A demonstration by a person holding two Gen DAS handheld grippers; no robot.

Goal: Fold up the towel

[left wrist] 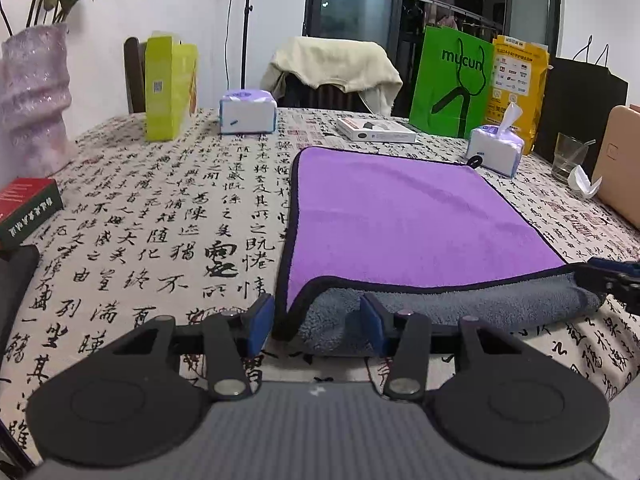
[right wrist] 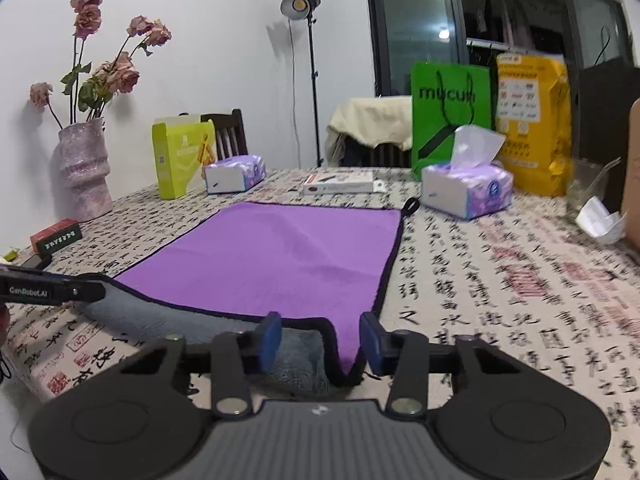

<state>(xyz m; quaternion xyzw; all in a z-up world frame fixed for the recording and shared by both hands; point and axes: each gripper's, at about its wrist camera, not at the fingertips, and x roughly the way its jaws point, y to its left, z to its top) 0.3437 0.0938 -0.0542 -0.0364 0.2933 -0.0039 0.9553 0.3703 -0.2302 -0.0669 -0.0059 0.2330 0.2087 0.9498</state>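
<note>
Two claws, both spread wide, sit at the near edge of the purple towel [left wrist: 400,216], one at each near corner, and neither has a grip on anything yet. Between the fingers of my left claw [left wrist: 317,322] the near-left corner is curled up so its grey underside shows, and the cloth lies in the gap without being pinched. My right claw [right wrist: 320,340] straddles the near-right corner in the same way — the black-trimmed tip hangs just between the blue pads [right wrist: 271,336], with room on both sides. The rest of the towel lies flat ahead of both claws on the lettered tablecloth [left wrist: 168,220], stretching away toward the tissue pack [right wrist: 466,190] beyond its far-right corner. I judge the corners are lifted like this so I can close on a single layer at each end and carry the near edge forward onto the far one. The fold itself has not begun; the risk is closing unevenly and dragging the cloth askew.
</note>
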